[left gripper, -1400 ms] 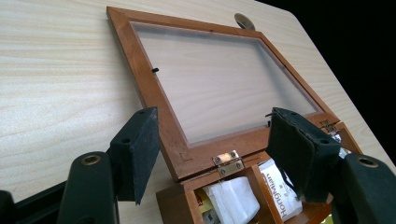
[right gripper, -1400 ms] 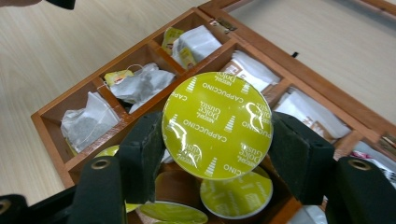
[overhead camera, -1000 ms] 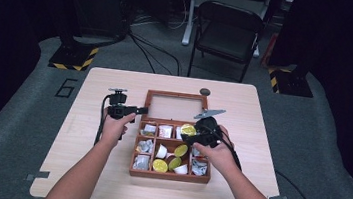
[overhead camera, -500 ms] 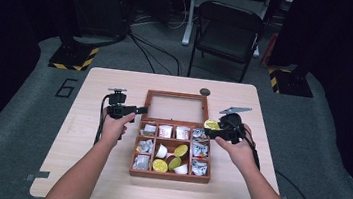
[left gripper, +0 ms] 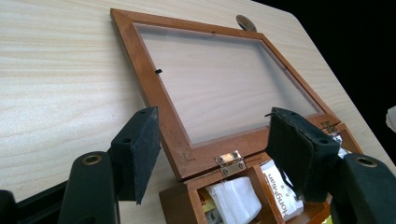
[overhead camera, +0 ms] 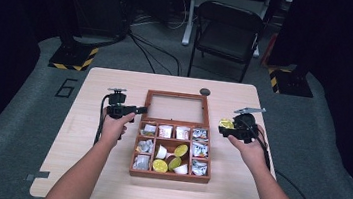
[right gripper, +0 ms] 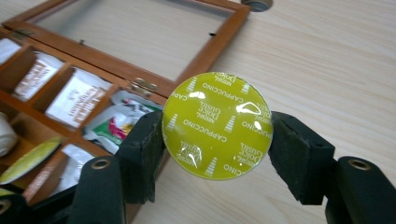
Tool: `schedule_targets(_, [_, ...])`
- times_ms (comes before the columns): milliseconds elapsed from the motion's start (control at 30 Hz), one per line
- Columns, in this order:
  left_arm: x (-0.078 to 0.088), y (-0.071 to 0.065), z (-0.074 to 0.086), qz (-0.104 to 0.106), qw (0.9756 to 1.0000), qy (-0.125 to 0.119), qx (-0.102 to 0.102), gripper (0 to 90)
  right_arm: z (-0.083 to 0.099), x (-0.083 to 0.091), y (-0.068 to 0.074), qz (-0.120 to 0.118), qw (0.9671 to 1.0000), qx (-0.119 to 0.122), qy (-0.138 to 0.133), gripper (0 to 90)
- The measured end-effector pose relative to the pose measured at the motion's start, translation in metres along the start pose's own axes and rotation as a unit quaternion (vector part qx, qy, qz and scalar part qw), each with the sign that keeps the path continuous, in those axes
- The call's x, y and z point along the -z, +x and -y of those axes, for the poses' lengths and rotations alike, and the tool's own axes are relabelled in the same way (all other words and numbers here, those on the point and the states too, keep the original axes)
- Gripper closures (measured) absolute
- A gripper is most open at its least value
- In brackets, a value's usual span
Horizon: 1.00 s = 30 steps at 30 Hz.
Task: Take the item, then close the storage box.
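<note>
An open wooden box [overhead camera: 170,174] with several compartments of tea bags and capsules lies mid-table, its glass lid [overhead camera: 177,95] laid flat behind it. My right gripper [overhead camera: 225,126] hovers over bare table just right of the box. It is shut on a yellow-green Cappuccino capsule [right gripper: 217,125], whose foil top faces the camera between the pads. My left gripper [overhead camera: 135,109] is at the box's far left corner. Its jaws stand open in the left gripper view [left gripper: 212,121], with the lid's hinge corner [left gripper: 231,162] beyond them and nothing gripped.
A small dark round object [overhead camera: 205,91] lies on the table behind the lid. A folding chair [overhead camera: 227,30] stands beyond the far edge. Bare tabletop [overhead camera: 241,177] stretches on both sides of the box.
My right gripper has carried the yellow-green capsule from above the box's upper right compartments out to the right, past the box's edge. The left gripper has stayed put.
</note>
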<state>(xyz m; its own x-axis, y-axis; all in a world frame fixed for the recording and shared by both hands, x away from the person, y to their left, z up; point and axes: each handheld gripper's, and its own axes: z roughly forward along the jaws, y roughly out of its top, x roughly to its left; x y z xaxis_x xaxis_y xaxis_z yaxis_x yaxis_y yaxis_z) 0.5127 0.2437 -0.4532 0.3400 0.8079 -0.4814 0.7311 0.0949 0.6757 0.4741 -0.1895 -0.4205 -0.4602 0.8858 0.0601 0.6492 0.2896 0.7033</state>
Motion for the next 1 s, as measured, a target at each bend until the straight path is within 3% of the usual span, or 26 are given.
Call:
schedule_targets(300, [0.001, 0.000, 0.000, -0.001, 1.0000, 0.001, 0.004, 34.4, 0.018, -0.008, -0.034, 0.038, 0.9987, -0.032, 0.015, 37.1])
schedule_targets(533, [-0.001, 0.000, 0.000, 0.000, 1.0000, 0.002, -0.001, 34.4, 0.035, -0.012, -0.052, 0.061, 0.9957, -0.063, 0.029, 37.1])
schedule_targets(667, [-0.001, 0.001, 0.000, -0.003, 1.0000, 0.002, 0.005, 34.6, 0.043, -0.013, -0.063, 0.075, 0.9942, -0.069, 0.035, 37.1])
schedule_targets(933, [-0.003, 0.002, 0.000, -0.001, 1.0000, 0.000, 0.007, 34.6, 0.056, -0.015, -0.074, 0.092, 0.9902, -0.093, 0.049, 37.0])
schedule_targets(1000, [-0.003, 0.002, 0.000, -0.001, 1.0000, 0.004, 0.002, 34.6, 0.058, -0.017, -0.076, 0.095, 0.9901, -0.089, 0.052, 37.0])
